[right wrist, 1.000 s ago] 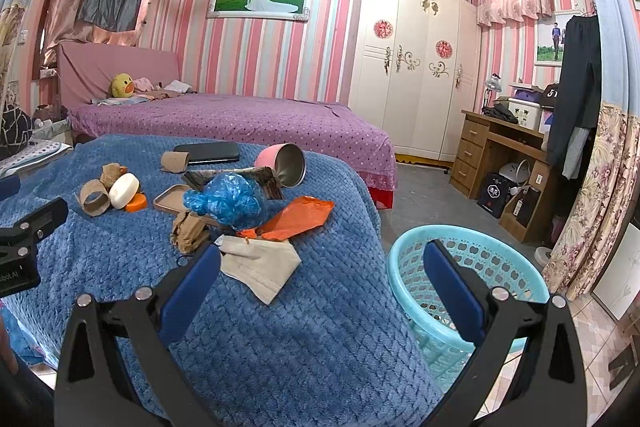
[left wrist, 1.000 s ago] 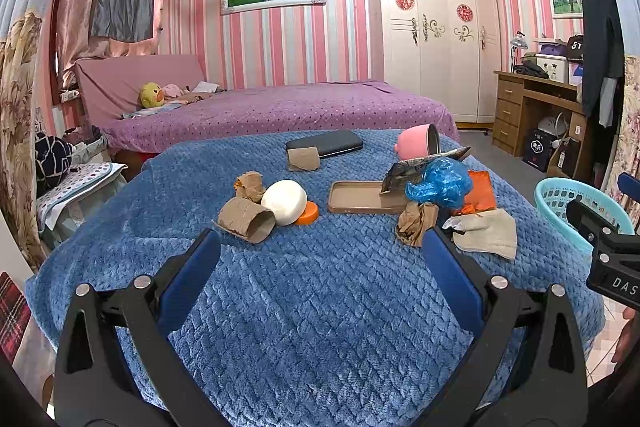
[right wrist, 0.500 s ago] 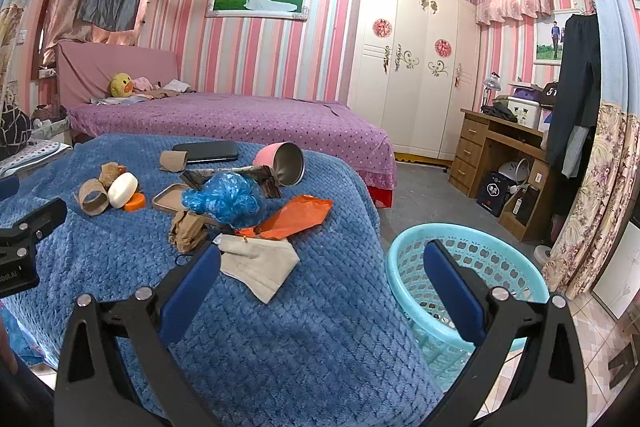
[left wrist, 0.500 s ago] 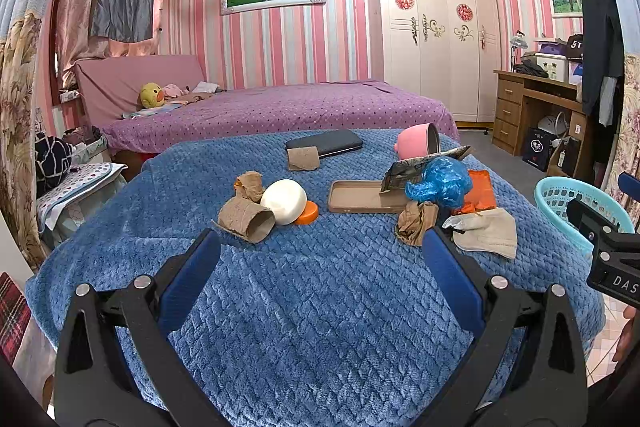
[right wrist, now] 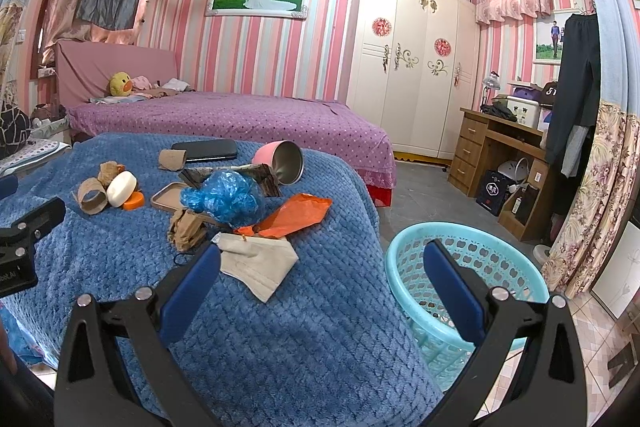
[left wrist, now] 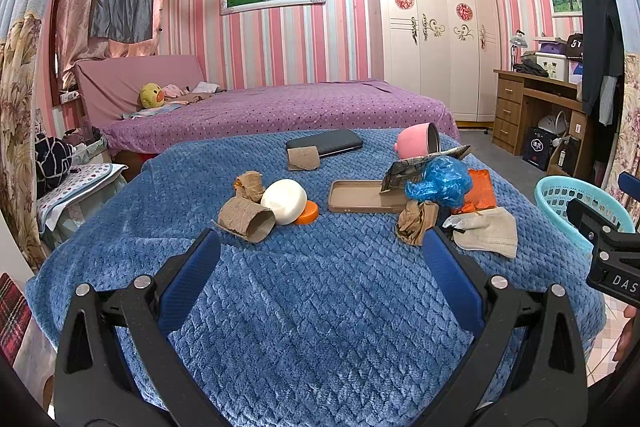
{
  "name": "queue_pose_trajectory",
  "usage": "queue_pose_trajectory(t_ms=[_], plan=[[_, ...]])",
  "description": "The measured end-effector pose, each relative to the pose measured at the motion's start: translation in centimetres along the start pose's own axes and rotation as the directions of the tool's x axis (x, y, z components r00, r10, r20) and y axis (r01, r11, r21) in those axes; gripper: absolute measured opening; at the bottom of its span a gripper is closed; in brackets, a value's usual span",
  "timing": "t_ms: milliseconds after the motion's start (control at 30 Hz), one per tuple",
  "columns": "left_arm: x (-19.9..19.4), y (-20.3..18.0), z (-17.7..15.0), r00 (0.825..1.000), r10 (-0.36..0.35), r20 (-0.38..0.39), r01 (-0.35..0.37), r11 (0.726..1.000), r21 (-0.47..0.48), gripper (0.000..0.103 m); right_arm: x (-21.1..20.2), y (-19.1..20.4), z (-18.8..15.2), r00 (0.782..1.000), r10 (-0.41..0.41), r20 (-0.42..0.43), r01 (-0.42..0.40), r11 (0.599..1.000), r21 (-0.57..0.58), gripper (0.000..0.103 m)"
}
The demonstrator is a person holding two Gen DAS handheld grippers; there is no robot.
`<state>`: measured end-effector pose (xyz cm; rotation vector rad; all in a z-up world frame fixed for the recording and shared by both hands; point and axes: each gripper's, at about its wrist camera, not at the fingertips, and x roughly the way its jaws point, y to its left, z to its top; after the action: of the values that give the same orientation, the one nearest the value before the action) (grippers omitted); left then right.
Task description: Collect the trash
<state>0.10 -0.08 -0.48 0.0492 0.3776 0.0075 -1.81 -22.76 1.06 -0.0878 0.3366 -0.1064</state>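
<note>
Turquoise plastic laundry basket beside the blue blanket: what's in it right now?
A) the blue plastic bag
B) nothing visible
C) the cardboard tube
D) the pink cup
B: the right wrist view shows the turquoise plastic laundry basket with only its bare lattice floor, no trash inside.

1. Your blue blanket (left wrist: 320, 307) covers the whole surface.
2. At left you see a tube (left wrist: 246, 219), a crumpled roll (left wrist: 249, 183), a white puck (left wrist: 285, 201) and an orange lid (left wrist: 309, 214).
3. At right lie a tray (left wrist: 356, 195), blue bag (left wrist: 438, 182), brown wad (left wrist: 416, 222), orange wrapper (left wrist: 480, 187) and beige cloth (left wrist: 490, 237).
4. Farther back lie a dark case (left wrist: 326, 143), flat tube (left wrist: 303, 159) and tipped pink cup (left wrist: 418, 145).
</note>
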Motion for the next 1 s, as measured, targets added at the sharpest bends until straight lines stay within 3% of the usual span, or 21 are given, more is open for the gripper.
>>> queue_pose_trajectory(t_ms=[1000], plan=[[0.0, 0.1, -0.1, 1.000, 0.007, -0.002, -0.007, 1.000, 0.003, 0.098, 0.8, -0.5, -0.7, 1.000, -0.005, -0.020, 0.005, 1.000, 0.024, 0.099]])
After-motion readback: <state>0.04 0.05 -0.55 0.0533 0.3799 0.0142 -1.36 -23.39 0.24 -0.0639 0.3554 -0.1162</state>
